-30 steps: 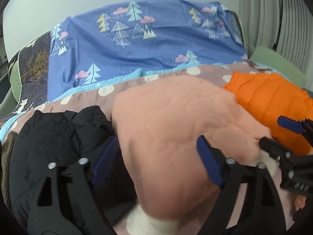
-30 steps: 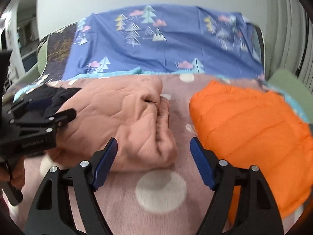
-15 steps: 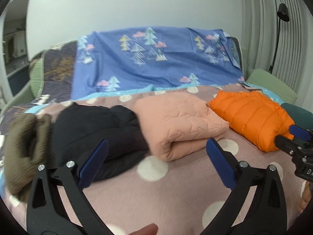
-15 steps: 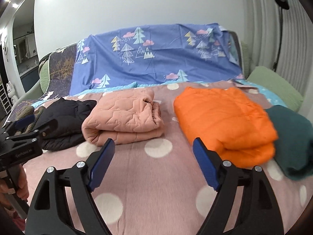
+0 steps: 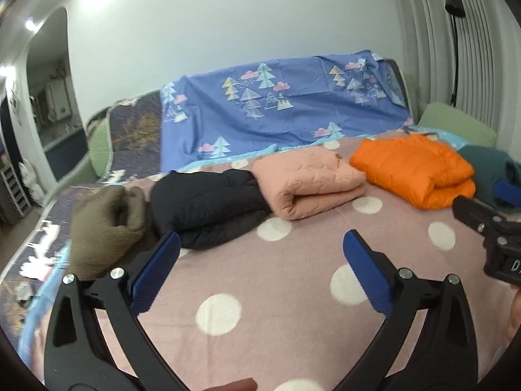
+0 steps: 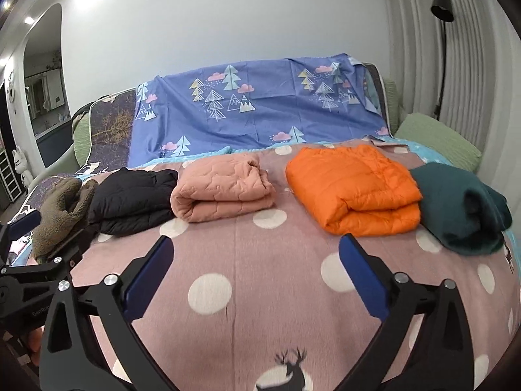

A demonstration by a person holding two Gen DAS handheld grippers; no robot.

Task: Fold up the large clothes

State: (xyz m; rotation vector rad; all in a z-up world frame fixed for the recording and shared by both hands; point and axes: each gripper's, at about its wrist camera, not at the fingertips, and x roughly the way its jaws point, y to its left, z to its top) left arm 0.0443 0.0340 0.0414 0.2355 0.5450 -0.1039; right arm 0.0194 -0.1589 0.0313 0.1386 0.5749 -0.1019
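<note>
Five folded garments lie in a row on the pink dotted blanket: an olive fleece, a black jacket, a peach quilted jacket, an orange puffer and a dark green garment. My right gripper hovers over bare blanket in front of them, its jaws opening with nothing between them. My left gripper stands open and empty, short of the black jacket and peach jacket. Each gripper shows at the edge of the other's view.
A blue sheet printed with trees covers the backrest behind the row. A green cushion lies at the back right beside a floor lamp and ribbed curtain. An arched doorway opens at the left.
Both grippers have drawn back and upward from the peach jacket, which stays folded on the blanket. Their jaws have spread wider, and the whole row of garments has come into view.
</note>
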